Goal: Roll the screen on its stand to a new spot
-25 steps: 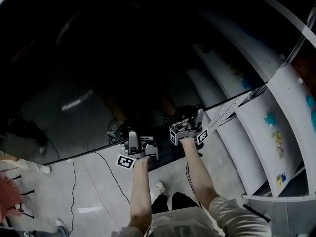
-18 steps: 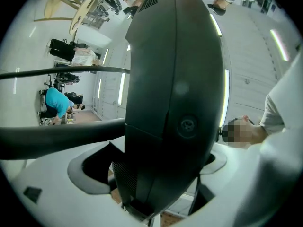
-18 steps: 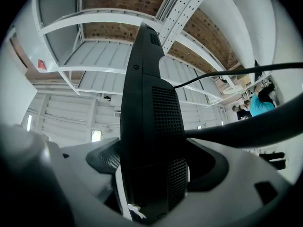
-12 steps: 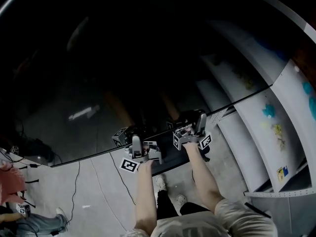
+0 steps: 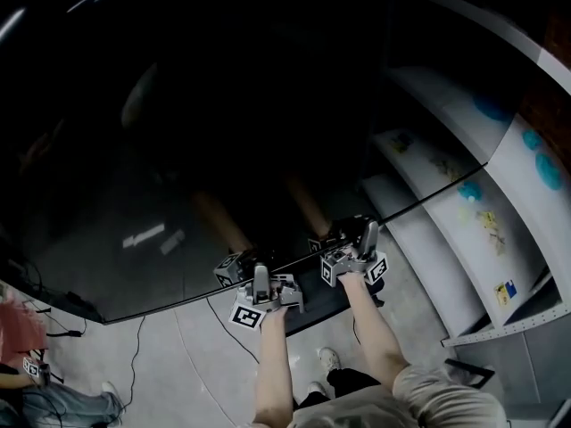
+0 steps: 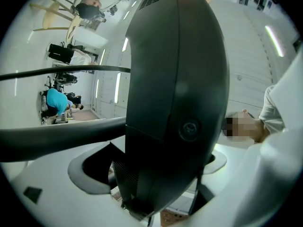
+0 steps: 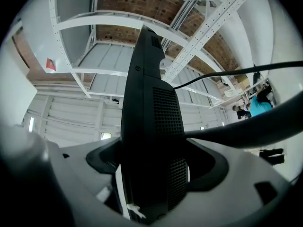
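The screen (image 5: 223,150), a broad glossy black panel with dim reflections, fills the head view from 9 o'clock across to 2 o'clock. Its lower edge slants up from 8 o'clock toward 3 o'clock, above open grey floor (image 5: 169,364) at 7 o'clock. The left hand-held gripper (image 5: 260,282) is clenched on that edge near 6 o'clock, the right hand-held gripper (image 5: 353,244) just beside it grasps the same edge with perforated black casing between its jaws, and white slanted rack panels (image 5: 464,248) crowd the screen's right end at 4 o'clock.
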`<move>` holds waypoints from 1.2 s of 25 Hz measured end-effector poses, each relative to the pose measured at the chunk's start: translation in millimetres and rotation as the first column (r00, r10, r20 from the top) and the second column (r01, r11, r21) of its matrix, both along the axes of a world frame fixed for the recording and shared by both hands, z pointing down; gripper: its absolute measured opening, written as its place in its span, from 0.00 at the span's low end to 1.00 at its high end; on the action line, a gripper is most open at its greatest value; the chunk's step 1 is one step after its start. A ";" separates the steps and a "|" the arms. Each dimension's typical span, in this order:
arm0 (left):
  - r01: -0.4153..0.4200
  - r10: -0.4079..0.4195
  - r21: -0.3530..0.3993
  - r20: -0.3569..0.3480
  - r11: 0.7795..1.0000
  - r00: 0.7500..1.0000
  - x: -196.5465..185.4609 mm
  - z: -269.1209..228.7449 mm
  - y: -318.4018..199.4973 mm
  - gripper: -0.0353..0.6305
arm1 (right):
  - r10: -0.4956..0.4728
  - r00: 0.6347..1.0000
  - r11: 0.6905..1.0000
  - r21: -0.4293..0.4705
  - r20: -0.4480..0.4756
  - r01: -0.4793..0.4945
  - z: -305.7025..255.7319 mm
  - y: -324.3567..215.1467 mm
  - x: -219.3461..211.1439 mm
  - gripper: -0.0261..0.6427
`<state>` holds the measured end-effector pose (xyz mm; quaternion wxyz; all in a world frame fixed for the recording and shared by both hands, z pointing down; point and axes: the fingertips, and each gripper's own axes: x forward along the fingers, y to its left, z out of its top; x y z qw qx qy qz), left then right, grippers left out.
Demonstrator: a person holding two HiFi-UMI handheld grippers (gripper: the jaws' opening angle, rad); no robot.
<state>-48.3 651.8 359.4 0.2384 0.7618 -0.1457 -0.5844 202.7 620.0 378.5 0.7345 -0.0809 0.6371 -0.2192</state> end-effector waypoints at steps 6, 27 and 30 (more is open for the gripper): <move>-0.018 0.019 -0.053 0.022 0.998 1.000 -2.5 1.4 15.4 0.85 | 0.013 1.000 0.999 -0.031 0.012 -0.013 1.2 16.2 -2.9 0.62; 0.036 0.025 -0.197 0.297 0.980 0.955 44.4 72.2 153.6 0.85 | -0.068 0.868 0.958 -0.274 -0.492 -0.080 41.8 168.3 24.4 0.62; 0.043 0.075 -0.268 0.414 0.962 0.907 60.1 90.3 162.1 0.84 | -0.110 0.806 0.920 -0.366 -0.582 -0.139 62.7 178.5 20.9 0.62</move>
